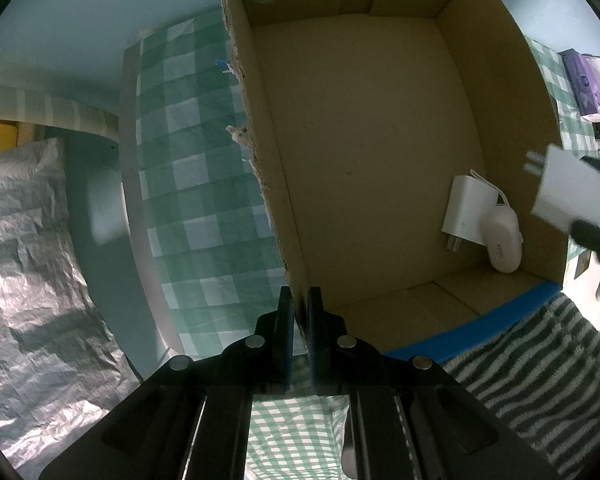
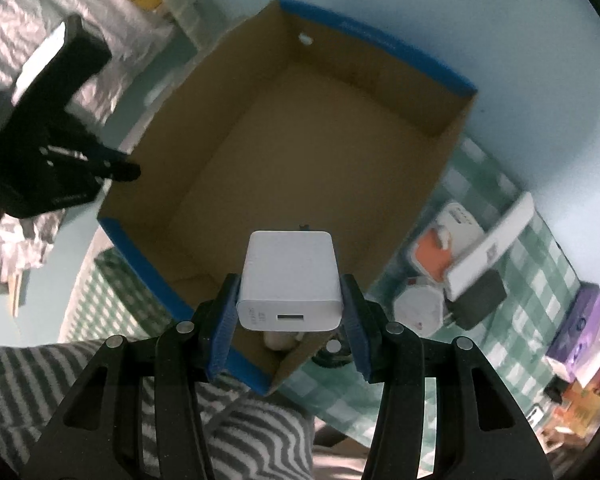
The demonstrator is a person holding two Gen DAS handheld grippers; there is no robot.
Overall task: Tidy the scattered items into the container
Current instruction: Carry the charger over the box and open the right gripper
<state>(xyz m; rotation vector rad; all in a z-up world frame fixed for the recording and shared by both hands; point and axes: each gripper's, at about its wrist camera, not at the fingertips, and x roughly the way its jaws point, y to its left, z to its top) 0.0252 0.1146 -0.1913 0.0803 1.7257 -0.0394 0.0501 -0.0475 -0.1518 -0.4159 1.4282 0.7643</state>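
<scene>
An open cardboard box (image 1: 364, 128) with blue edging stands on a green checked tablecloth; it also shows in the right wrist view (image 2: 300, 140). My left gripper (image 1: 299, 300) is shut on the box's torn left wall. In the box lie a white charger (image 1: 466, 212) and a white oval case (image 1: 502, 240). My right gripper (image 2: 290, 280) is shut on a white USB charger (image 2: 290, 276) above the box's near corner; this charger shows at the right edge of the left wrist view (image 1: 568, 190).
Several chargers and adapters (image 2: 452, 264) lie on the tablecloth (image 2: 520, 280) right of the box. A purple box (image 2: 580, 328) stands further right. A striped towel (image 1: 540, 360) lies at the near side. Crinkled silver sheeting (image 1: 28, 260) lies left.
</scene>
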